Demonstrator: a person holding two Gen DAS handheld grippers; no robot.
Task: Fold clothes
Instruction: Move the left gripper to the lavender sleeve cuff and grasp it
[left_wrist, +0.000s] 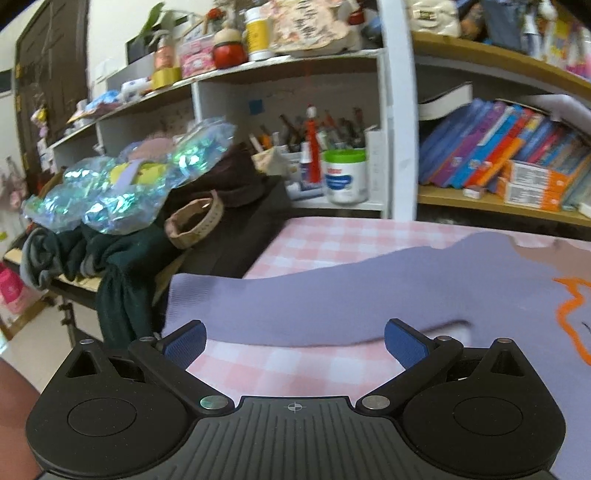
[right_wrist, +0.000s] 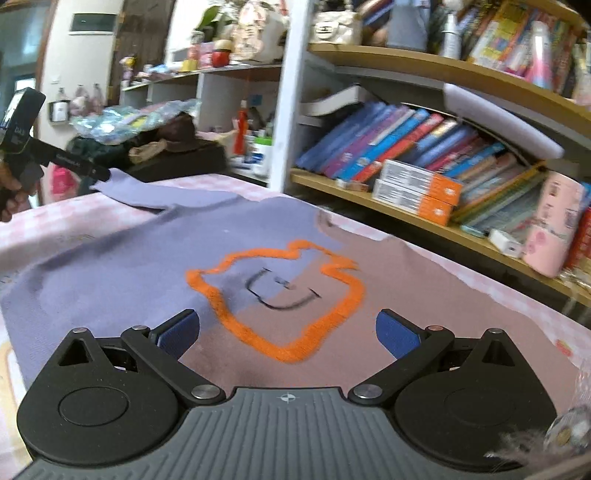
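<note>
A sweater, half lavender and half dusty pink, with an orange outline and a black smile on its chest (right_wrist: 280, 295), lies flat on a pink checked tablecloth (left_wrist: 325, 236). Its lavender sleeve (left_wrist: 332, 299) stretches left in the left wrist view. My left gripper (left_wrist: 295, 341) is open, just above the near edge of that sleeve, holding nothing. It also shows in the right wrist view (right_wrist: 99, 171) at the sleeve's far end. My right gripper (right_wrist: 288, 330) is open above the sweater's lower chest, empty.
A pile of dark clothes (left_wrist: 122, 258), a shiny foil bag (left_wrist: 125, 184) and a beige belt (left_wrist: 195, 221) sit at the table's left end. Shelves with books (right_wrist: 406, 147), orange boxes (right_wrist: 417, 188), jars and a pink bottle (right_wrist: 554, 225) stand close behind the table.
</note>
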